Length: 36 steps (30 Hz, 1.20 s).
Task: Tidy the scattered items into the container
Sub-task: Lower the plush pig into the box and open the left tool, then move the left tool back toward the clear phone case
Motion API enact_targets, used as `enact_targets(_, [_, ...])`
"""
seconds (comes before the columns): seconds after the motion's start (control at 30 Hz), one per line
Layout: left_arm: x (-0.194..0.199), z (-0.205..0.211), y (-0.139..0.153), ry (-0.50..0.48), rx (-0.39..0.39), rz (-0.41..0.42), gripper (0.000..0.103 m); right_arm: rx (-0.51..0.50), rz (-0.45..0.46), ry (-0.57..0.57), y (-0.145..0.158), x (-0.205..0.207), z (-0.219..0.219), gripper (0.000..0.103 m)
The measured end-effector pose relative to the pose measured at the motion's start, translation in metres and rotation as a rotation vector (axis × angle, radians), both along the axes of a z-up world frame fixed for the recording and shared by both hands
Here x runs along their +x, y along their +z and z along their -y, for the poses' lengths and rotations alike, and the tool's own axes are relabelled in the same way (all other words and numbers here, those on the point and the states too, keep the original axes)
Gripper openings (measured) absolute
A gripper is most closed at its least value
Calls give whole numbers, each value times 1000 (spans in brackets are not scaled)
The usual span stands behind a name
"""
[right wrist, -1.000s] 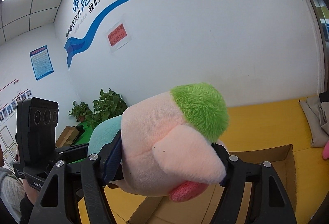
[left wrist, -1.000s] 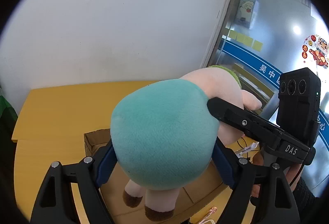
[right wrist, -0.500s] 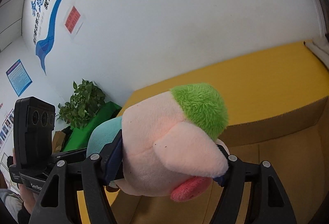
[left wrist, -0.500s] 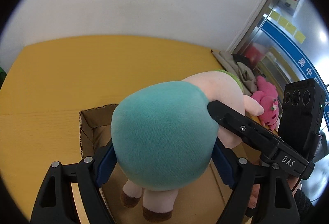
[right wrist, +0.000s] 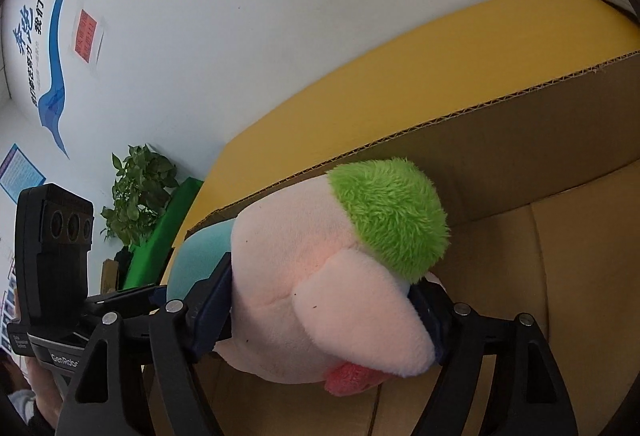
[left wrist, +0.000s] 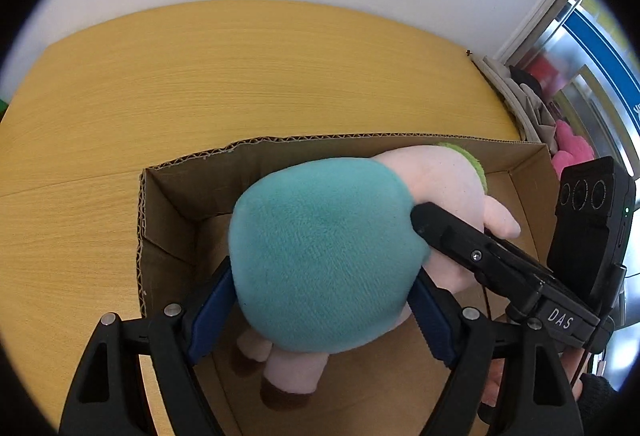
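Gripping plush, left claw

The wooden table stands against a white wall. 1 open cardboard box rests on it. Grey fabric lies at its right edge.

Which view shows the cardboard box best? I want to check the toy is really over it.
The left wrist view: it looks down into the cardboard box, showing its far rim, left corner and floor, with the plush toy hanging inside its outline. The right wrist view shows only one box wall and some floor behind the toy's head.
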<state>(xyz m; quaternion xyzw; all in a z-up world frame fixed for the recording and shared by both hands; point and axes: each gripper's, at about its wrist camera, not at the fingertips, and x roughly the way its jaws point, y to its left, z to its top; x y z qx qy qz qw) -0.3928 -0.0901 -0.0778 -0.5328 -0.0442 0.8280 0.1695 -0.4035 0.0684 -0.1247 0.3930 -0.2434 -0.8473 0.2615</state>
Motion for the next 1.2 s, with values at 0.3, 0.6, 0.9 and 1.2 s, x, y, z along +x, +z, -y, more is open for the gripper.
enact_targets(0.3, [0,7,38,89,3,-124,82,33,-6,14,-1,-7,-3,85])
enact_targets(0.6, [93,51,98,224,86,-261,81,-11,54,21,3,-4,9,103])
enact_targets(0.9, [198,13,128,134,80,-390,83,159,-80,-17,74,51,-9,103])
enact_targets(1.2, [260,-26,82,28,11,-338,83,381,-171,31,138,199,-81,103])
